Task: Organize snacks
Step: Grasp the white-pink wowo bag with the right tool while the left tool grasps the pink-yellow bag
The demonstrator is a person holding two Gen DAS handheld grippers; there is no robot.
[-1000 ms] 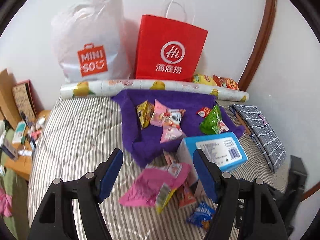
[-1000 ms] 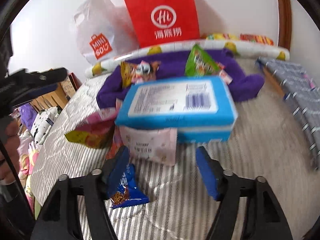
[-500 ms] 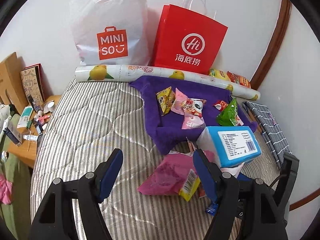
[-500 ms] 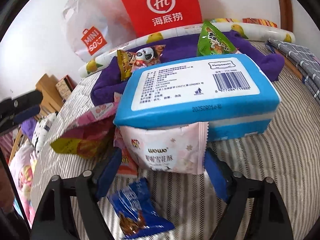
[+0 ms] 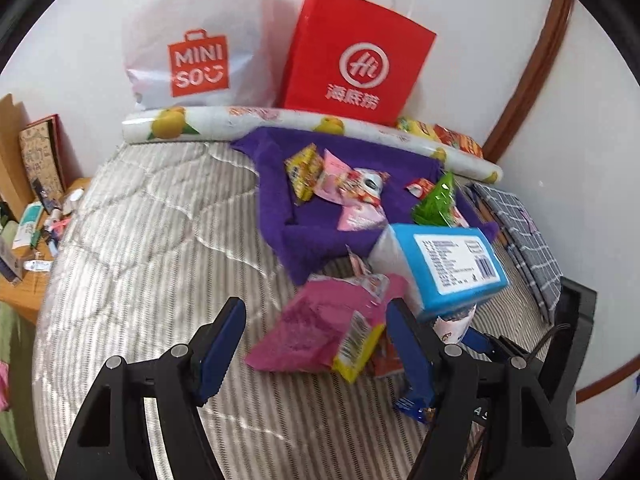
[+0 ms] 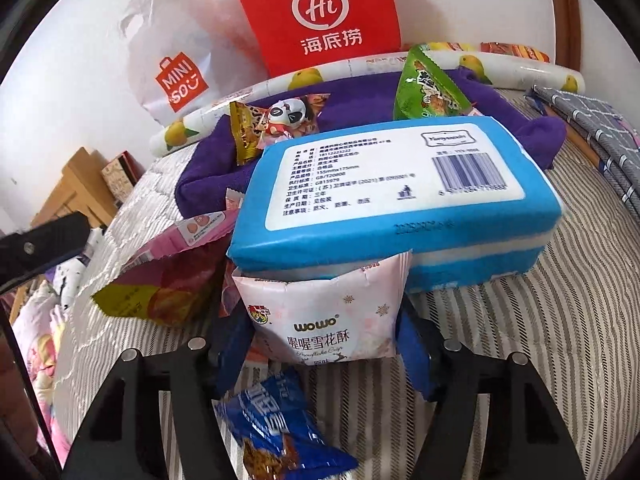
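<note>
Ahead of both claws we see the blue tissue pack [image 6: 400, 204] on the striped bed [image 5: 152, 248]. Our right claw [image 6: 320, 350] is closing on the pale pink WOWO snack packet [image 6: 326, 316], pads at its sides — just under that pack. Our left claw [image 5: 316, 344] hangs open, the magenta snack bag [image 5: 320, 324] just ahead.

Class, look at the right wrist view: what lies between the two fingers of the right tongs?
The pale pink WOWO snack packet lies between them in the right wrist view, its top tucked under the blue tissue pack; the right tongs are closing on it.
</note>
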